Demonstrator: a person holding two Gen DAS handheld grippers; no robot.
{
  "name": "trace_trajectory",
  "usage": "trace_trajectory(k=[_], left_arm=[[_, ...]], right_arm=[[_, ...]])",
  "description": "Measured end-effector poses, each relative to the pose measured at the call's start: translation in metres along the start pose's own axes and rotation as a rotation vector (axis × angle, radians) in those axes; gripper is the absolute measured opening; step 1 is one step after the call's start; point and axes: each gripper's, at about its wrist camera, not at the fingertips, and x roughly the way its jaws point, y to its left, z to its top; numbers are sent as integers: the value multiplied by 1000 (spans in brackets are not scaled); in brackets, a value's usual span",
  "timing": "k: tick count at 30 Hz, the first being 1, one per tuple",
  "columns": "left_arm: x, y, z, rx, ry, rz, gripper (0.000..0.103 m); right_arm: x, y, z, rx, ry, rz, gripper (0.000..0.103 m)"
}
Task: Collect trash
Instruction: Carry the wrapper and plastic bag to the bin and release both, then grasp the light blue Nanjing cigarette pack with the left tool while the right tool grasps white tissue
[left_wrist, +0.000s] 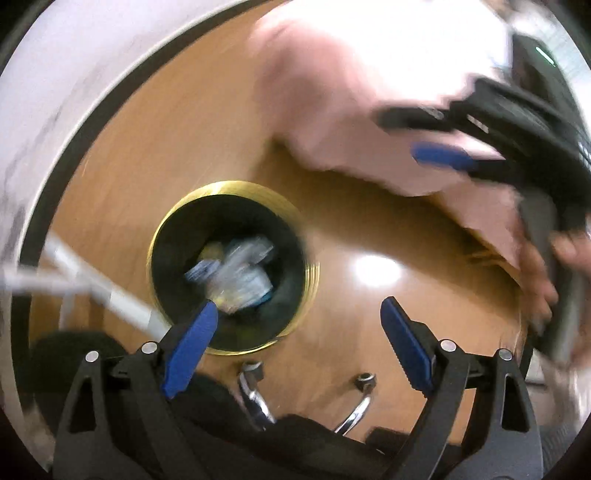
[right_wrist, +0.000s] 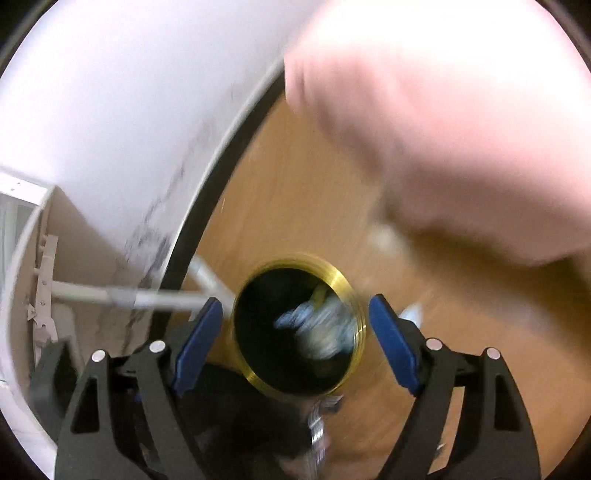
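Note:
A black trash bin with a gold rim (left_wrist: 159, 236) stands on the wooden floor below me, holding crumpled white and blue wrappers (left_wrist: 240, 273). My left gripper (left_wrist: 297, 314) is open and empty above the bin's right side. The bin (right_wrist: 356, 295) also shows in the right wrist view with the same trash (right_wrist: 317, 328) inside. My right gripper (right_wrist: 293, 314) is open and empty, straight over the bin's mouth. It also shows in the left wrist view (left_wrist: 436, 136) at upper right, held in a hand. Both views are motion-blurred.
A white marbled round table edge (right_wrist: 147, 184) with white legs (right_wrist: 110, 295) is at the left. A chrome chair base (left_wrist: 354, 410) and black seat are at the bottom. The person's pink-clad body (left_wrist: 351, 92) fills the upper right. Wooden floor (left_wrist: 369, 258) surrounds the bin.

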Motion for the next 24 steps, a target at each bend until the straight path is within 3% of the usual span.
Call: trace_trajectory(k=[2, 3, 5, 7, 9, 11, 13, 17, 19, 21, 24], left_arm=[[-50, -34, -6, 90, -80, -75, 88], [-82, -49, -11, 124, -131, -115, 89], [-142, -63, -24, 172, -240, -134, 90], [-203, -65, -40, 188, -392, -65, 93], [-263, -47, -65, 149, -546, 49, 94], [-311, -11, -94, 24, -648, 213, 96], [-344, 33, -128, -132, -684, 364, 96], [-382, 127, -211, -455, -604, 719, 96], [-390, 159, -240, -545, -551, 797, 96], [-393, 187, -259, -617, -517, 817, 96], [-393, 216, -253, -606, -465, 821, 96]], right_arm=[[-64, 21, 4, -84, -190, -68, 84], [-104, 36, 4, -136, -316, -113, 94], [-169, 72, -6, -216, -539, -171, 97], [-206, 108, -17, -291, -650, -177, 97], [-223, 144, -30, -360, -696, -152, 97], [-221, 178, -41, -424, -682, -90, 97], [-202, 220, -53, -499, -604, -30, 97], [-144, 309, -83, -674, -415, 104, 97], [-122, 348, -99, -739, -356, 150, 97], [-110, 381, -114, -778, -323, 213, 97], [-100, 420, -123, -833, -310, 257, 97]])
